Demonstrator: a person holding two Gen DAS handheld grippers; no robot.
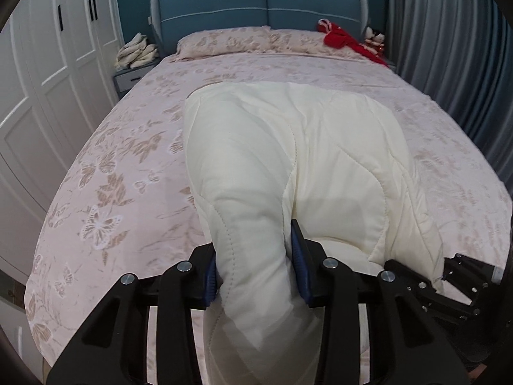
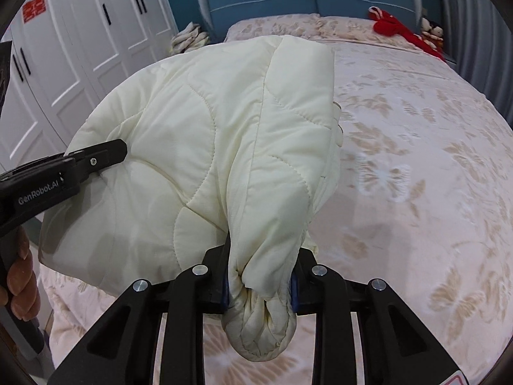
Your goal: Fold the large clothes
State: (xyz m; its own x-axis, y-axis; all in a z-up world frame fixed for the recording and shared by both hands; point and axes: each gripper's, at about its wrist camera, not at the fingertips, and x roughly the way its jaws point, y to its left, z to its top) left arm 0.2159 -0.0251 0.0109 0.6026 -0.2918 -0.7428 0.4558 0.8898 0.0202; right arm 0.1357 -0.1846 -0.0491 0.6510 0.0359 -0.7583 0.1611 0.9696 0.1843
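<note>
Pink butterfly-print bed (image 1: 112,173) carries a cream quilted jacket (image 1: 288,147), puffy, soft, prob light but slippery. Left gripper (image 1: 253,276) & right gripper (image 2: 259,285) each clamped on bunched padding; better to grab stitched edges.

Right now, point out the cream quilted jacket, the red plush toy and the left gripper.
cream quilted jacket (image 1: 320,147): left wrist view, its upper panel.
red plush toy (image 2: 392,27): right wrist view, its body.
left gripper (image 1: 253,276): left wrist view, between fingertips, clamping fabric.
</note>
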